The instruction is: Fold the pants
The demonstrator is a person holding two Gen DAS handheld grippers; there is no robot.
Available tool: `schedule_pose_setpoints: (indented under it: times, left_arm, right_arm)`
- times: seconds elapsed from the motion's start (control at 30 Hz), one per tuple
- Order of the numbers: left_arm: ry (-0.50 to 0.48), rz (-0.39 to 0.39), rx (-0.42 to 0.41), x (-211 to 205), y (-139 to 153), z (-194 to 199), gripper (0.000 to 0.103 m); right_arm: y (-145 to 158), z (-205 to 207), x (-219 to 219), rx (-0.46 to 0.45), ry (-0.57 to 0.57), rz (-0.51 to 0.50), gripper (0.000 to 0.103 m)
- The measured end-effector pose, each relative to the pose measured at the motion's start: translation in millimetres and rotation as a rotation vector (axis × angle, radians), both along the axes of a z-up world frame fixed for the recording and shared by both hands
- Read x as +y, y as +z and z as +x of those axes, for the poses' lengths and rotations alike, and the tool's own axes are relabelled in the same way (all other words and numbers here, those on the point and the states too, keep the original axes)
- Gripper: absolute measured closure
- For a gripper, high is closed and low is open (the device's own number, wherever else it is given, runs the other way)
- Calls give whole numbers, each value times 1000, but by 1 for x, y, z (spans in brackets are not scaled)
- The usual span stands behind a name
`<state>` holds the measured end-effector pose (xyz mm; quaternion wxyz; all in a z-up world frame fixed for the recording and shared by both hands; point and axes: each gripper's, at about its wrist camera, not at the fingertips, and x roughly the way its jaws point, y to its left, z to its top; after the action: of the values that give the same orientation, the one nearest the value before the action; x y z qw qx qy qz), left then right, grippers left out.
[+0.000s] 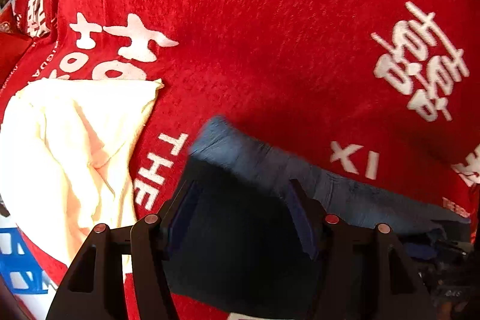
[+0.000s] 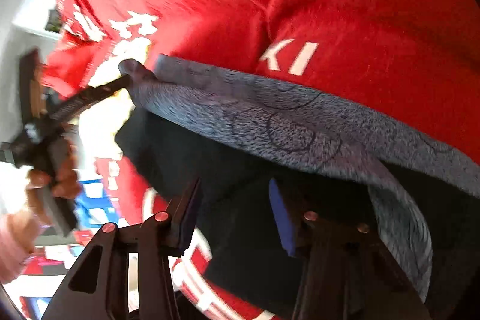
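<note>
We see a red blanket (image 1: 270, 50) with white printed characters filling most of both views, wrinkled near the top centre of the right wrist view.

Across it lie the pants (image 2: 300, 125), blue-grey fabric with faint ring patterns. In the right wrist view they run in a lifted band from the left-centre of the frame down to the right edge, with a dark shaded underside hanging below. In the left wrist view the pants (image 1: 240, 152) rise from the lower centre, one corner peaking just above the middle, and trail off to the lower right.

A cream cloth (image 1: 75, 140) sits crumpled on the blanket at the left of the left wrist view, well apart from the pants.

The left gripper (image 1: 243, 194) occupies the bottom centre of its own view, its jaws spread fairly wide, with dark pants fabric filling the gap between them; we cannot tell whether the pads actually press the cloth. From the right wrist view, the left gripper (image 2: 126, 80) reaches in from the left and its tip meets the raised corner of the pants; a hand (image 2: 51, 179) holds its handle at the left edge.

The right gripper (image 2: 237, 194) sits at the bottom centre of its view, jaws likewise apart, blue pads (image 2: 282, 221) showing, dark fabric between them; whether it grips is unclear.
</note>
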<state>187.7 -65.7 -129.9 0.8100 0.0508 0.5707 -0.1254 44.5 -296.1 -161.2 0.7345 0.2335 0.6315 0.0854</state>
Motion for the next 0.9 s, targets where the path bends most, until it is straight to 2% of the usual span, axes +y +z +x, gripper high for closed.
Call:
schedule_pose_setpoints:
  times: [0.07,0.13,0.2,0.3,0.37,0.47,0.53,0.63,0.7,0.77,0.83,0.9]
  left_arm:
    - [5,1,-1,1,0,3,41]
    - [-17,6,-6,0,2,-1,41]
    - [-79,17,16,-9,0,-11,41]
    - [-199,42,81,-34,-21,-25,41]
    - [-230,72,80,-54,-39,-24,41]
    - [-165,77,63,-66,-61,-4,41]
    - [-114,63,74,-69,-71,13,41]
    - [-108,75,50,-76,-64,23,41]
    - [-105,110,22,-77,-60,30,41]
    - [-89,110,45,-76,-64,39,41]
    - [-103,139,50,-80,-71,42,41]
    - [-137,201,24,-89,-73,36,41]
  right_arm:
    - [-11,6,-15,20,-57,-66,53]
    - [-10,11,-28,23,-114,5,54]
    - [-4,11,-29,2,-95,33,54]
    - [-5,12,-14,11,-4,-46,54]
    - [-15,18,-14,35,-5,-91,55]
    - [-23,30,-29,6,-90,-32,56]
    - [-27,36,-39,20,-134,21,56]
    - [-16,33,-50,1,-178,88,56]
    - [-3,30,-51,-38,-164,56,56]
    - [-2,31,-51,-40,-145,32,56]
    - [-17,35,-51,10,-133,19,56]
    - [-35,41,-49,31,-118,-9,62]
